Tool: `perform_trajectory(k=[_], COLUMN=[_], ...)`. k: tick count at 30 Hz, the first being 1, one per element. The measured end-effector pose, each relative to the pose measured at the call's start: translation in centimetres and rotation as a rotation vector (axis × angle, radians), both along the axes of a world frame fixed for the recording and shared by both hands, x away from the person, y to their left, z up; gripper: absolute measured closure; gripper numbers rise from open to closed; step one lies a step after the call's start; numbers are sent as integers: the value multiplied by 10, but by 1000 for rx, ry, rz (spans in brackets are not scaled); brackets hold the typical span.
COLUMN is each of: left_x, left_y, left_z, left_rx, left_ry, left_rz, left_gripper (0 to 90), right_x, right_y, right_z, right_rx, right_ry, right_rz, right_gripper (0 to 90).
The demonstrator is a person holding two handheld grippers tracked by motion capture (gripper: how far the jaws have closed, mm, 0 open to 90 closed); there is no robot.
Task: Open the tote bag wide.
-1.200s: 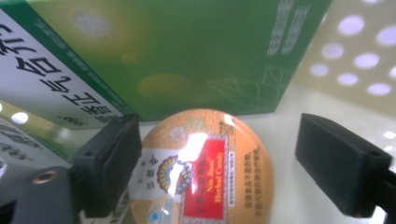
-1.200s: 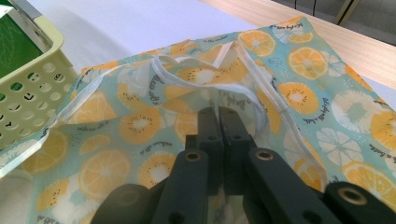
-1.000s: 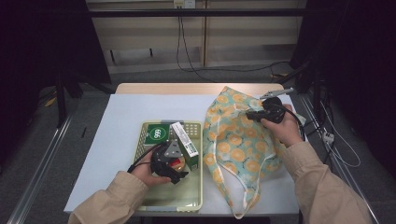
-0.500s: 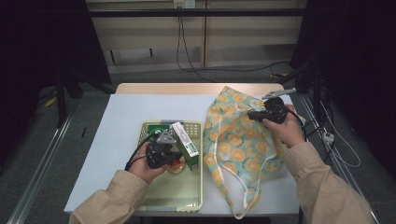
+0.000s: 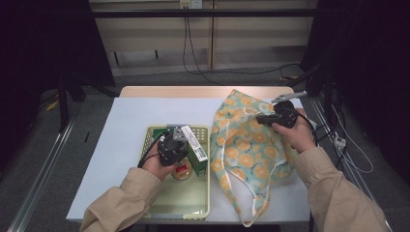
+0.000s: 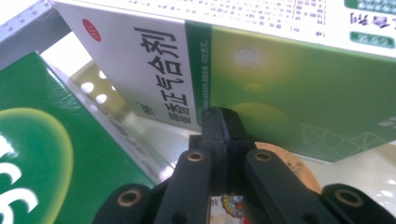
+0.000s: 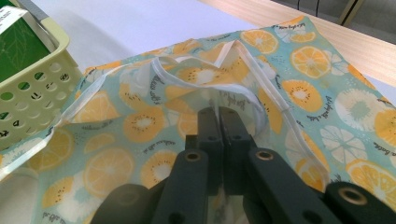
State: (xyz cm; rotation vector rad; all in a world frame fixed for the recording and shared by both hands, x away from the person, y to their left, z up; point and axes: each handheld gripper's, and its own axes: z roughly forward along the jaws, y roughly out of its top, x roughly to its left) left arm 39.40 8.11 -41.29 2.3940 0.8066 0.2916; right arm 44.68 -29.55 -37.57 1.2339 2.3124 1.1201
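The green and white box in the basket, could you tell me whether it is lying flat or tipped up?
Tipped up: the green and white box leans at a slant in the basket.

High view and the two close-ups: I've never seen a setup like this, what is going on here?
There is no machine here: a person holds a tool in each hand. The high view looks down on the table. Each close-up comes from a camera riding on one tool. On the table are a basket of green boxes and a fruit-print bag. The left hand-held gripper is shut against a tilted green-and-white box; I can't tell whether it pinches it. The right hand-held gripper is shut on the bag's fabric.
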Motion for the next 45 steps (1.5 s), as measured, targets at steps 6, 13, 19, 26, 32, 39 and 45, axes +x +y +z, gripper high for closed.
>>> perform_trajectory(k=[6, 13, 19, 26, 32, 39, 45], left_x=[-3, -8, -19, -30, -40, -40, -42], left_y=[-6, -2, 7, 30, 29, 26, 24], left_z=[-12, -17, -7, 7, 5, -7, -23], left_rx=[28, -10, -75, -79, -60, 0, 34], left_ry=[40, 150, 149, 120, 115, 128, 161], left_rz=[-28, -52, -88, -75, -54, -49, -39], left_gripper=[886, 898, 617, 199, 155, 103, 119], right_x=[-1, -2, -4, -7, -9, -11, -14], right_y=[4, 1, 0, -2, 1, 3, 1], right_z=[-1, -1, -3, -1, -1, -2, -3], right_rx=[-1, 1, 4, 7, 2, 1, 2], right_ry=[-1, -1, 0, -2, -7, -8, -6], right_rz=[9, 7, 6, 1, 5, 8, 4], right_gripper=[891, 891, 890, 890, 890, 891, 890])
